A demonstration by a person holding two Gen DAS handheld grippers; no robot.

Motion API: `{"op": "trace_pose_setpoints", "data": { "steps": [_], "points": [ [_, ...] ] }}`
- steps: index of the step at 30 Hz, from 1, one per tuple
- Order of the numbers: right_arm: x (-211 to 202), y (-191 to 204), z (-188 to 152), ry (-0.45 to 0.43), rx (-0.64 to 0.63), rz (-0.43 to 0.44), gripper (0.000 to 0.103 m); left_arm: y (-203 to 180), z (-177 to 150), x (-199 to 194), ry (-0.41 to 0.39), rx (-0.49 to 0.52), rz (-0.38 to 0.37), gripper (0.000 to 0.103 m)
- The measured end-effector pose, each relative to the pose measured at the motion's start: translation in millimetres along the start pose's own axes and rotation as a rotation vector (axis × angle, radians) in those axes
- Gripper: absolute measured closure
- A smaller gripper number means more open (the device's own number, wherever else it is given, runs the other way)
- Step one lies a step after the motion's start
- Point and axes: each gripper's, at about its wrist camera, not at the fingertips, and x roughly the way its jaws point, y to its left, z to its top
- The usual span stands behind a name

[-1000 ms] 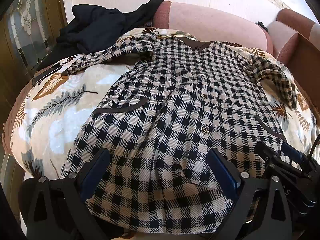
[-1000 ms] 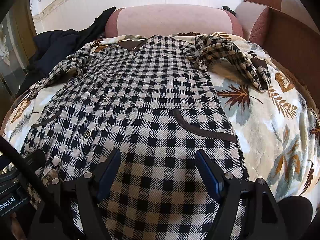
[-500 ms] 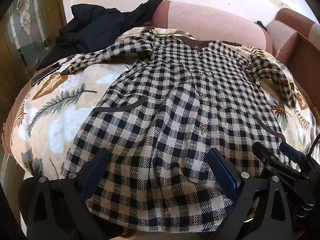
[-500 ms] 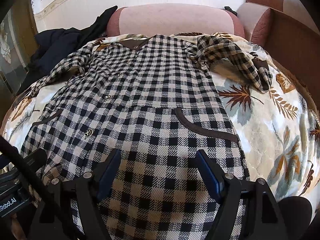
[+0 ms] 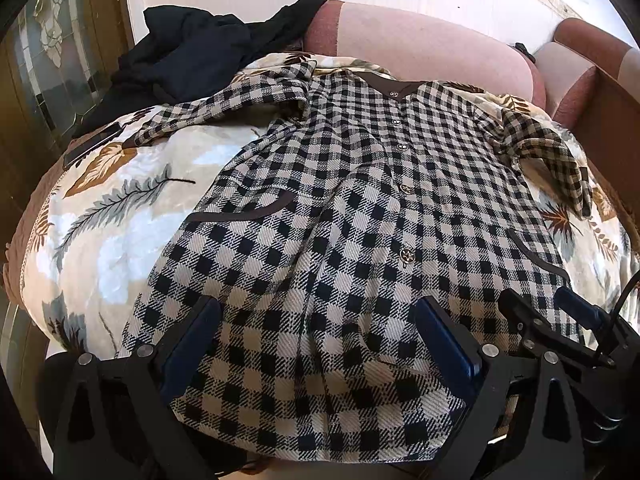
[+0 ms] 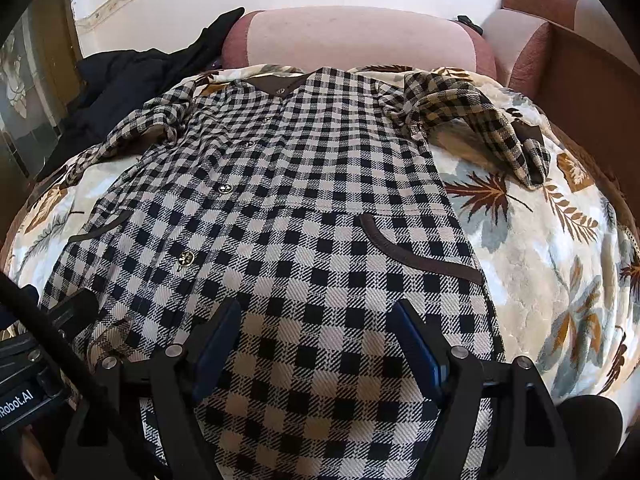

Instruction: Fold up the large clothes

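A black-and-cream checked button-up garment (image 5: 360, 208) (image 6: 280, 208) lies spread face up on a leaf-print blanket (image 5: 112, 216) (image 6: 552, 248), collar toward the sofa back. Its left sleeve (image 5: 224, 108) stretches out to the left; the right sleeve (image 6: 480, 120) is crumpled. My left gripper (image 5: 320, 320) hovers open over the hem's left half. My right gripper (image 6: 316, 320) is open over the hem's right half, near the brown-trimmed pocket (image 6: 416, 256). Nothing is pinched in either one. The right gripper also shows at the left wrist view's lower right.
A pile of dark clothing (image 5: 192, 52) (image 6: 120, 80) sits at the back left against the pink sofa back (image 5: 420, 48) (image 6: 352, 40). A brown armrest (image 6: 580, 80) borders the right side. A dark flat object (image 5: 94, 142) lies at the blanket's left edge.
The garment has smoothed slightly and both views have shifted a little; both grippers stay open above the hem.
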Motion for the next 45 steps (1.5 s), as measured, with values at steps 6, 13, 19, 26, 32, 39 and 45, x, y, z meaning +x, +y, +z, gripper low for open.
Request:
{"op": "trace_pose_setpoints", "data": {
  "steps": [6, 13, 19, 26, 32, 39, 45],
  "points": [
    [1.0, 2.5, -0.6, 0.004, -0.007, 0.000, 0.021, 3.1, 0.3, -1.1, 0.009, -0.019, -0.014, 0.006],
    [4.6, 3.4, -1.2, 0.013, -0.011, -0.003, 0.020, 7.3, 4.0, 2.3, 0.028, -0.048, -0.036, 0.006],
    [7.8, 5.4, -1.3, 0.022, -0.022, -0.008, 0.020, 13.8, 8.9, 5.3, 0.026, -0.050, -0.029, 0.005],
    [8.8, 7.5, 1.5, 0.019, -0.041, -0.032, 0.020, 62.5, 46.4, 14.7, -0.041, -0.132, 0.017, 0.005],
    [14.0, 5.1, 8.4, 0.022, -0.048, -0.062, 0.020, 126.6, 98.3, 49.8, -0.060, -0.237, 0.034, 0.005],
    [27.4, 7.4, 17.5, 0.045, -0.086, -0.117, 0.020, 215.0, 148.2, 137.6, 0.052, -0.482, -0.083, 0.005],
    [41.5, 11.8, 27.3, 0.067, -0.105, -0.142, 0.020, 269.8, 171.2, 182.2, 0.083, -0.718, -0.276, 0.006]
  ]
}}
